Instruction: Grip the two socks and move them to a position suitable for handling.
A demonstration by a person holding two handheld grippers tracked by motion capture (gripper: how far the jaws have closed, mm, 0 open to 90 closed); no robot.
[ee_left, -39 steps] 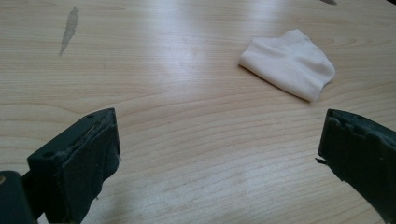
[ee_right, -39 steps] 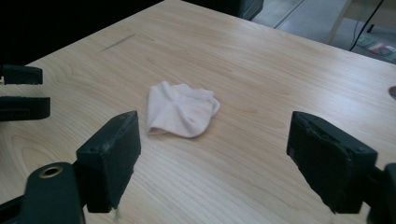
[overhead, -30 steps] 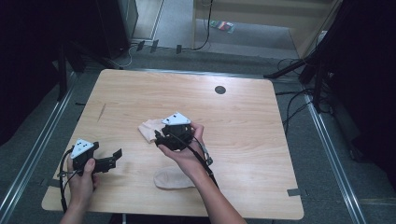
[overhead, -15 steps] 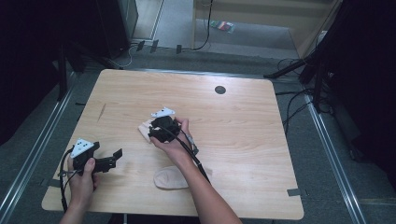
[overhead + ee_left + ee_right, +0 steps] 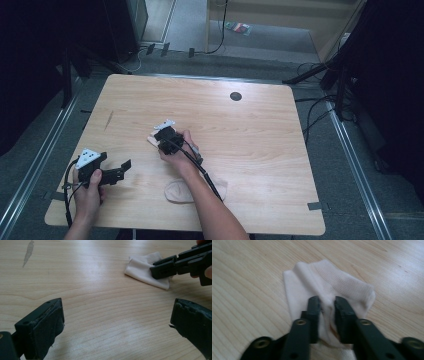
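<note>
The right hand-held gripper (image 5: pixel 325 305) pinches a fold of the white sock (image 5: pixel 332 285) lying mid-desk (image 5: pixel 260 130); lift slowly, keeping the pinch firm. The left hand-held gripper (image 5: pixel 117 322) waits open, near-left.

The table (image 5: pixel 250 130) is evenly lit from above, while its surroundings are left nearly black. A pale sheen is seen on the wood in the left gripper view. Near jaws are blurred in both gripper views; shadows are soft.
</note>
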